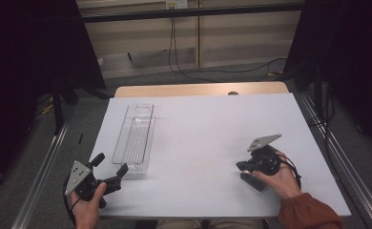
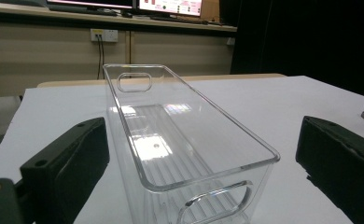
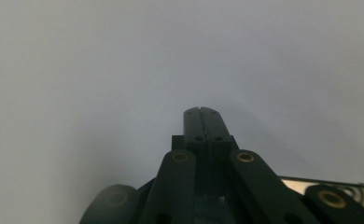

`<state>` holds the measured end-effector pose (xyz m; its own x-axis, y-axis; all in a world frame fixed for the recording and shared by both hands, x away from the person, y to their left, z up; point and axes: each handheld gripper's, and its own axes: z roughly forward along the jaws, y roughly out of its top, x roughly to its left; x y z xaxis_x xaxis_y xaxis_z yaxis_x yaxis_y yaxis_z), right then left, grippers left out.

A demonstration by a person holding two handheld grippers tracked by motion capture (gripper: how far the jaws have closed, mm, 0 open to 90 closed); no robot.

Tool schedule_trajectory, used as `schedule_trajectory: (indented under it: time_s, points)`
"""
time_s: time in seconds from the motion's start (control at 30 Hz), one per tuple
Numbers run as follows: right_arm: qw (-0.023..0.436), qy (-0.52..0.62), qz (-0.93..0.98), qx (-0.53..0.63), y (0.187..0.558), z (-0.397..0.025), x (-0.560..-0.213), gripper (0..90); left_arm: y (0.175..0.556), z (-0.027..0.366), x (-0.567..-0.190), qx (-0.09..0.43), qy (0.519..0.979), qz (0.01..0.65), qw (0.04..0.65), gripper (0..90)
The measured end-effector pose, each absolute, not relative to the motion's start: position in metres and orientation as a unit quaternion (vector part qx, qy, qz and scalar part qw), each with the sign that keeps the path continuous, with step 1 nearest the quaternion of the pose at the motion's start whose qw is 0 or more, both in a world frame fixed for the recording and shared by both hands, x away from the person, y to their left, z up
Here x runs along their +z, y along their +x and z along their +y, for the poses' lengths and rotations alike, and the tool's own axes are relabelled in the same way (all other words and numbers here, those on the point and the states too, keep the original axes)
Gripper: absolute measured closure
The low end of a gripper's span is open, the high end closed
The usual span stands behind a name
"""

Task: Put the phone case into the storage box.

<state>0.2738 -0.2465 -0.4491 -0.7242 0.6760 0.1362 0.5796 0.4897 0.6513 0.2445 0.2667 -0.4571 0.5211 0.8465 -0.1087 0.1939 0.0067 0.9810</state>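
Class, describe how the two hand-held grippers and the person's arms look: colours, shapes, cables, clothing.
Both are black. The left hand-held gripper has blocky matte jaws, a grey three-cornered plate with small holes on top, and a dark cable trailing from it. The right hand-held gripper carries a similar grey plate; its linkage arms show brass-coloured pivot rings. The right arm wears a rust-orange sleeve.

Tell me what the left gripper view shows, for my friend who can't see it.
A clear empty bin stands on a white table, running away from the camera. The left tool is open, one black jaw on each side of the bin's near end. Behind are a beige wall and a wall socket.
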Motion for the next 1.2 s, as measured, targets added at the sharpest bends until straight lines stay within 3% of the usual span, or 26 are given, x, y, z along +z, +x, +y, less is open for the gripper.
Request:
schedule_trajectory:
  time_s: [0.53, 1.2]
  points:
    - [0.137, 0.490, 0.793, 0.334, 0.241, -0.353, -0.442, 90.0, 0.245, 0.266, -0.457, 0.280, 0.648, 0.403, 0.583, 2.8]
    - [0.153, 0.557, 0.769, 0.274, 0.263, -0.368, -0.469, 90.0, 0.245, 0.266, -0.457, 0.279, 0.646, 0.400, 0.587, 2.8]
